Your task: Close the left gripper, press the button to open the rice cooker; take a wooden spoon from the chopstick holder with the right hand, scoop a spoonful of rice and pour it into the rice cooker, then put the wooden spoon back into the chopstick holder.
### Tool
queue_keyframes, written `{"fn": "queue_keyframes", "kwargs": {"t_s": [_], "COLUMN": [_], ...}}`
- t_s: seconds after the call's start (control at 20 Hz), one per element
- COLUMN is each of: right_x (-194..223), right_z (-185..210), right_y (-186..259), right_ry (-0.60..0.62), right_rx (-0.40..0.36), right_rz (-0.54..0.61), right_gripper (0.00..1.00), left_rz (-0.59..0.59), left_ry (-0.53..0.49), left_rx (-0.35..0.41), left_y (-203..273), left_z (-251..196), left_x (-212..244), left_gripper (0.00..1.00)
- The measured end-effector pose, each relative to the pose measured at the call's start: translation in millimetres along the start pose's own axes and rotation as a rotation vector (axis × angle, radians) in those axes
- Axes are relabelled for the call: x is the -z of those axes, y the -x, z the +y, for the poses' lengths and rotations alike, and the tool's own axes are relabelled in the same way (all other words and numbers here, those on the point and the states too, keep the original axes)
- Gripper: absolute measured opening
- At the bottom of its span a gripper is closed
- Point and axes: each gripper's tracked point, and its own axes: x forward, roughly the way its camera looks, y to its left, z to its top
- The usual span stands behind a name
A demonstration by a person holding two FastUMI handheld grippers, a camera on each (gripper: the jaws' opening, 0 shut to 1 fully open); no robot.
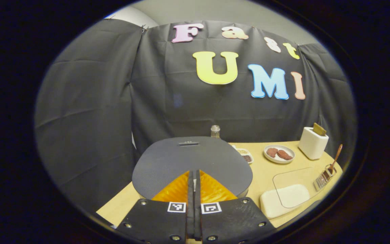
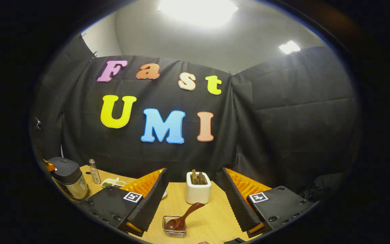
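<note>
I have the left gripper [image 1: 194, 176] low at the bottom centre of the left gripper view, its jaws pressed together with nothing between them, tips poised just over the near edge of the rice cooker [image 1: 192, 166]. The grey lid fills the middle of that frame and is down. I judge this to be the opening step: jaws shut, button not yet pushed. I cannot tell from here exactly where the button sits; the small raised bar at the lid's far edge may be a handle or the latch, so my next move calls for easing the tips to the release and pressing straight down until the lid springs.

In the right gripper view the right gripper [image 2: 194, 200] has its jaws spread wide and empty, framing the lower middle of the frame. The wooden spoon [image 2: 185, 217] leans in the wire chopstick holder [image 2: 174, 226] at bottom centre, bowl down, handle tilting up to the right, with a white toaster [image 2: 198, 191] behind it on the tabletop [image 2: 212, 220]. The cooker also shows at the far lower left there.
</note>
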Motion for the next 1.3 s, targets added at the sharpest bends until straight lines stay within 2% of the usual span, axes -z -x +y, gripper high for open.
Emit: {"fn": "queue_keyframes", "kwargs": {"t_s": [0.25,0.55,0.85,1.0,1.3], "right_x": [0.4,-6.7,-7.0,-6.8,2.9], "right_z": [9.2,5.2,-3.7,-6.0,-7.3], "right_y": [-3.8,-2.1,-3.4,-5.0,-13.2], "right_ry": [0.001,0.014,-0.023,-0.035,-0.076], "right_rx": [-0.028,-0.041,-0.042,-0.051,-0.075], "right_rz": [0.002,-0.02,-0.021,-0.022,-0.003], "right_gripper": [0.99,0.99,0.97,0.97,0.97], "left_rz": [0.039,-0.001,-0.109,-0.199,-0.319], "left_ry": [0.039,0.003,-0.03,-0.054,-0.014], "left_rx": [-0.018,-0.012,-0.042,-0.08,-0.138], "left_y": [0.5,4.2,17.8,36.4,87.6], "left_z": [-0.3,1.2,5.1,9.9,25.1], "left_x": [7.6,-15.2,-67.9,-103.4,-155.5], "left_gripper": [0.03,0.02,0.02,0.0,0.0]}}
